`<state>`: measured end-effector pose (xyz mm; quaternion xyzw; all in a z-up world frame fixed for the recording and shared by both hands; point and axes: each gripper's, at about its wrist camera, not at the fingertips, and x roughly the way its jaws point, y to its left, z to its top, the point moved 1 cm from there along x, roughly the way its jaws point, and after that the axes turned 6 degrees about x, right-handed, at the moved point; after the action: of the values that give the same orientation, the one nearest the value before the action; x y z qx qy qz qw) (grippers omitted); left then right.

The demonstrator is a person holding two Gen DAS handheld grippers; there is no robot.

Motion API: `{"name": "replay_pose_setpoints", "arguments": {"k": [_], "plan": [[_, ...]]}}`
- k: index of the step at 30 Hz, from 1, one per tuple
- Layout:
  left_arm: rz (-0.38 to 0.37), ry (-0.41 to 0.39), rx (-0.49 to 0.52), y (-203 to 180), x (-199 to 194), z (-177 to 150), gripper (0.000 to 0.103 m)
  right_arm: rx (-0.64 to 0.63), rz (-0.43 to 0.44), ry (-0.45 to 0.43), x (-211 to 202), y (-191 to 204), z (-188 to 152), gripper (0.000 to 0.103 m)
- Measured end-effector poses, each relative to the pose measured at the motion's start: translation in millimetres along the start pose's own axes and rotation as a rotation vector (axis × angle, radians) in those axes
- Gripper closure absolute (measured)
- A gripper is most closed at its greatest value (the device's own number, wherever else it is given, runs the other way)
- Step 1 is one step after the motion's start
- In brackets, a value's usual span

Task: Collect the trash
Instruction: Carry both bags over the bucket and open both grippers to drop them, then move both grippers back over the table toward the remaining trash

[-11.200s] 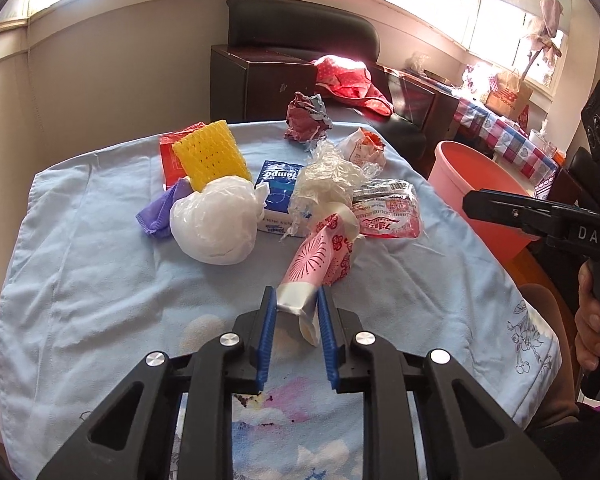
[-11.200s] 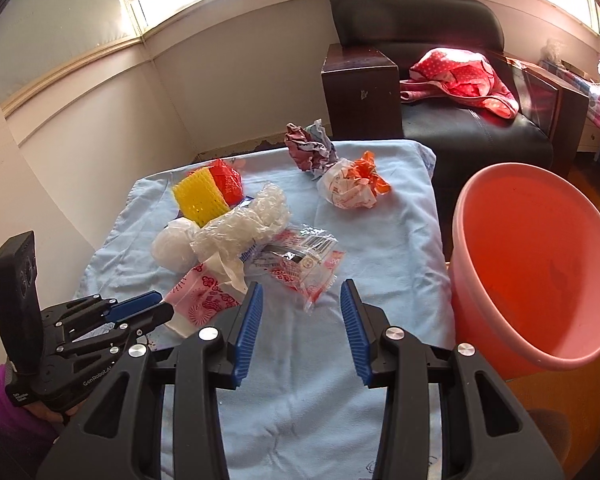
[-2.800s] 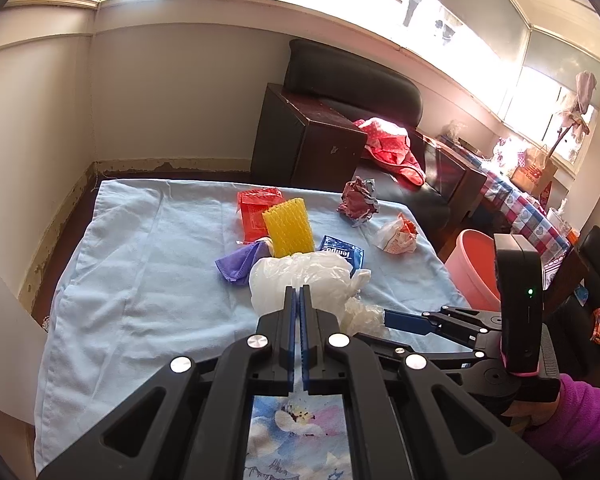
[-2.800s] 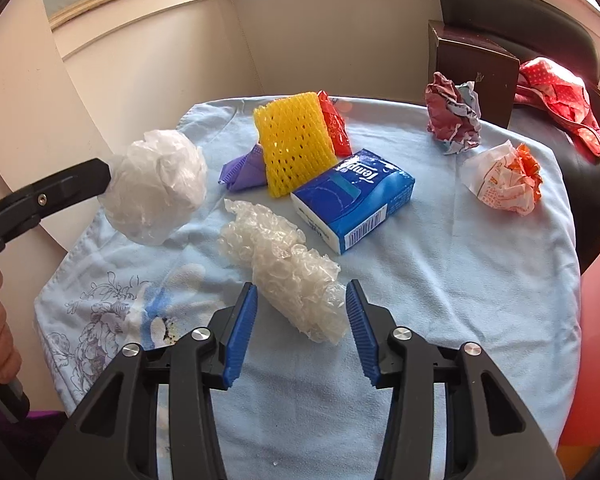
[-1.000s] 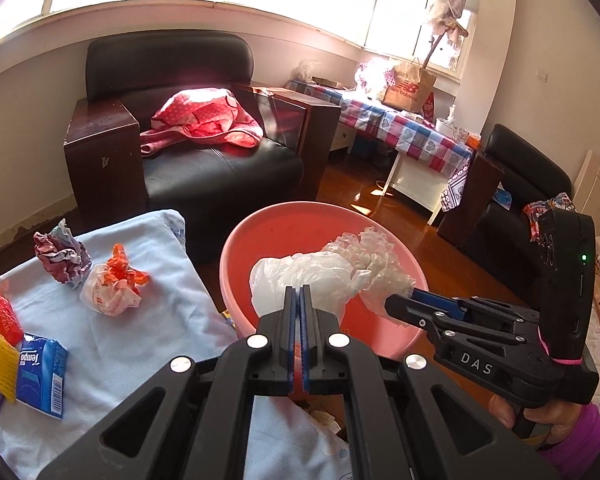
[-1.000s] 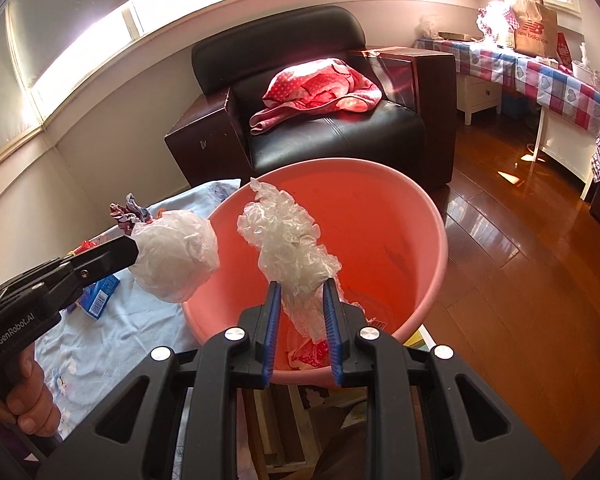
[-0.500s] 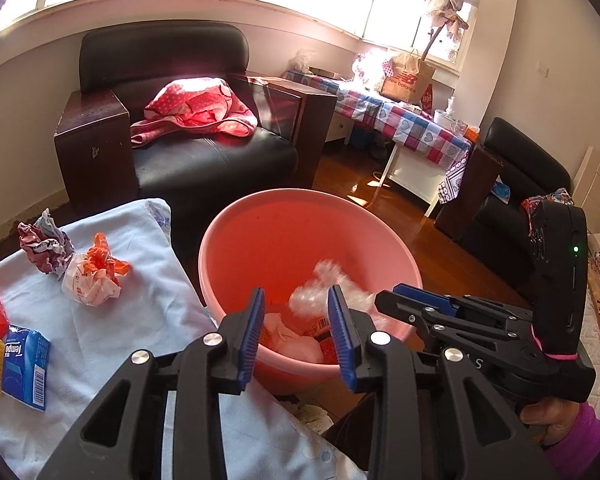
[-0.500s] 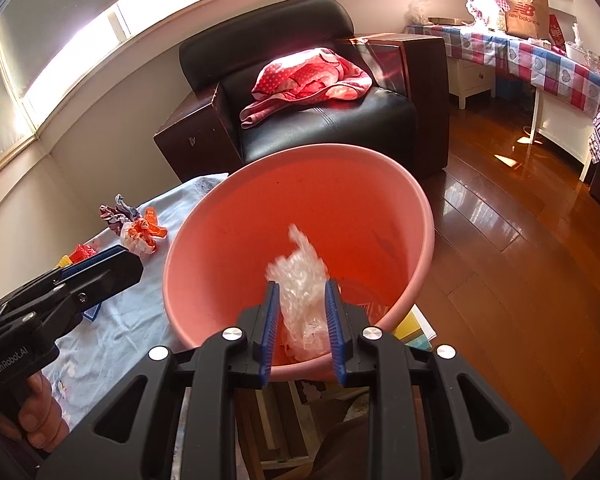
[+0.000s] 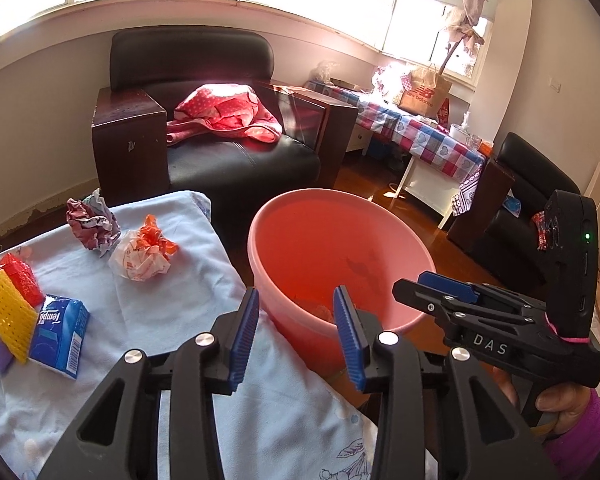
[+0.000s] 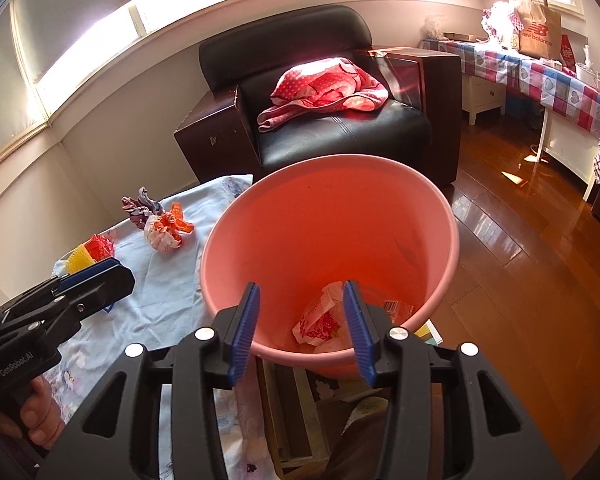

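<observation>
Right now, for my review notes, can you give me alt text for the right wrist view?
The right gripper, jaws opening and empty, hangs over a pink plastic basin with a red-printed wrapper and other trash at the bottom. To the left, the left gripper reaches over a light blue tablecloth where a crumpled orange-and-white wrapper lies; a black armchair stands behind.

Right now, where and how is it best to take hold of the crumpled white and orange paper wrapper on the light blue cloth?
Probably grip the crumpled white and orange paper wrapper across its rounded white body, coming from above. It sits loose on the light blue cloth, apart from the crumpled dark red paper ball behind it; its orange tuft looks flimsy. The left gripper, jaws opening and empty, is nearest.
</observation>
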<state>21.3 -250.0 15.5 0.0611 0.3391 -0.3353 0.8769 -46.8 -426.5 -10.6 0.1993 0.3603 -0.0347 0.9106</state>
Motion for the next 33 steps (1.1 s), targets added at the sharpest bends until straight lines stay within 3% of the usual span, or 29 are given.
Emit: {"name": "replay_pose_setpoints", "arguments": {"k": [7, 20, 27, 33], "plan": [[0.074, -0.039, -0.016, 27, -32, -15, 0.059, -0.063, 0.018, 0.005, -2, 30, -5, 0.059], [0.276, -0.063, -0.183, 121, -84, -57, 0.059, -0.143, 0.079, 0.059, 10, 83, -20, 0.059], [0.389, -0.082, -0.274, 180, -98, -68, 0.059, -0.186, 0.103, 0.094, 25, 104, -24, 0.059], [0.438, -0.078, -0.307, 220, -90, -65, 0.059, -0.203, 0.124, 0.122, 42, 119, -25, 0.059]]}}
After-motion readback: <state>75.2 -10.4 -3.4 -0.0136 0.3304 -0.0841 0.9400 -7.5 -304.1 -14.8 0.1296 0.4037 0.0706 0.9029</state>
